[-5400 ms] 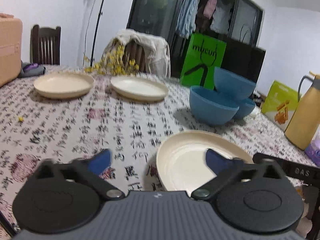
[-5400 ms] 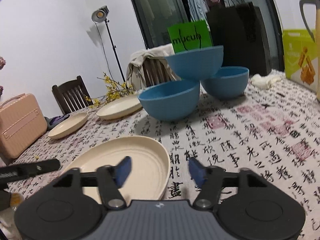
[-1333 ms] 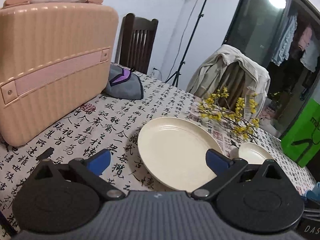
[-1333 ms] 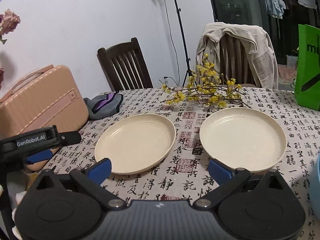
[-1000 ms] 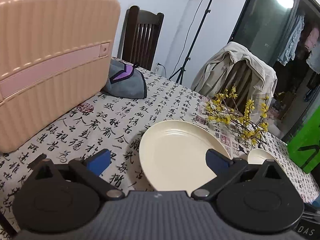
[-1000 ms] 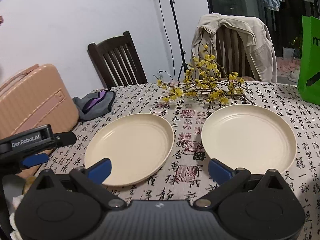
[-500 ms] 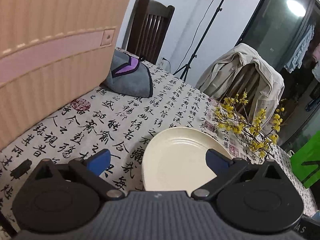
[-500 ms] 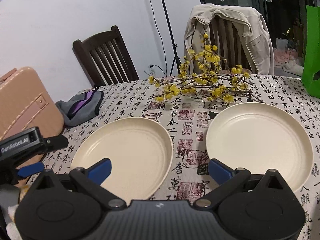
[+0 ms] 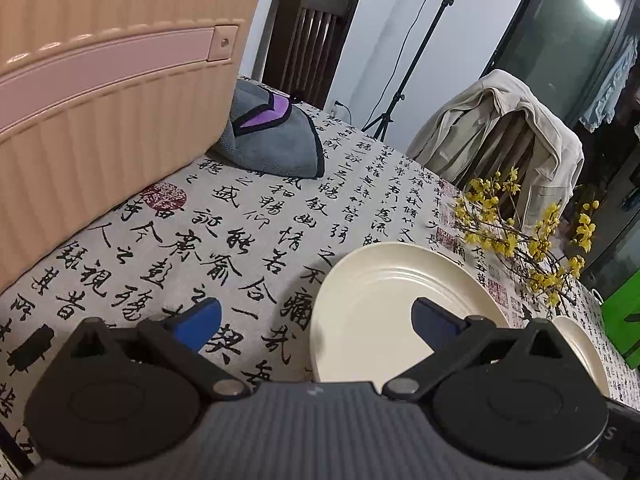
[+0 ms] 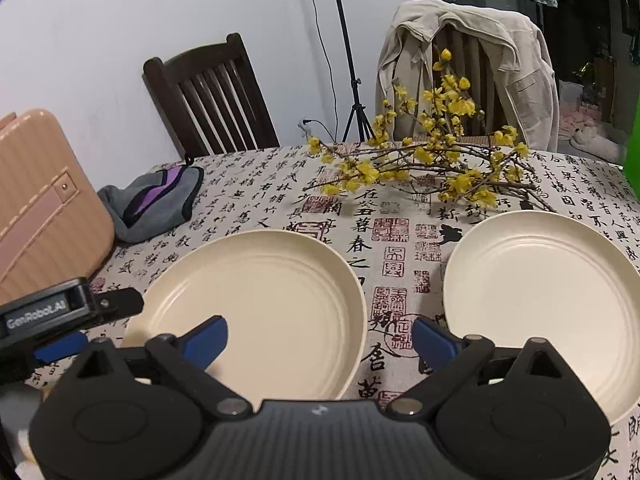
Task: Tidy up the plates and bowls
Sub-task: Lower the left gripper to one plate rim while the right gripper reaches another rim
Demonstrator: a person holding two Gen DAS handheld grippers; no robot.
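Through the left wrist camera we see our left gripper (image 9: 316,318) spread wide and holding nothing. Its blue fingers straddle the near-left rim of the left plate (image 9: 380,300), which lies flat on the tablecloth (image 9: 248,216) at about 4 o'clock in this view. We judge that the jaws are set this way to close on that rim. A second plate (image 9: 580,344) peeks out at 4 o'clock, mostly hidden behind the gripper body. The pink case (image 9: 100,80) fills 10 o'clock and stands close on our left, so it limits any swing that way. A grey pouch (image 9: 272,140) sits at 12 o'clock and yellow flowers (image 9: 520,236) at 3 o'clock, just past the plate.

Through the right wrist camera our right gripper (image 10: 320,338) is equally wide and empty, poised over the gap between the two plates. The left one (image 10: 272,300) is at 7 o'clock and the right one (image 10: 540,292) at 4 o'clock, apart, both flat. The left gripper shows at 9 o'clock, by the left plate's edge. The flower stems (image 10: 432,168) lie at 1 o'clock, touching or almost touching the right plate's far rim, and could snag a lift. No bowls appear here.
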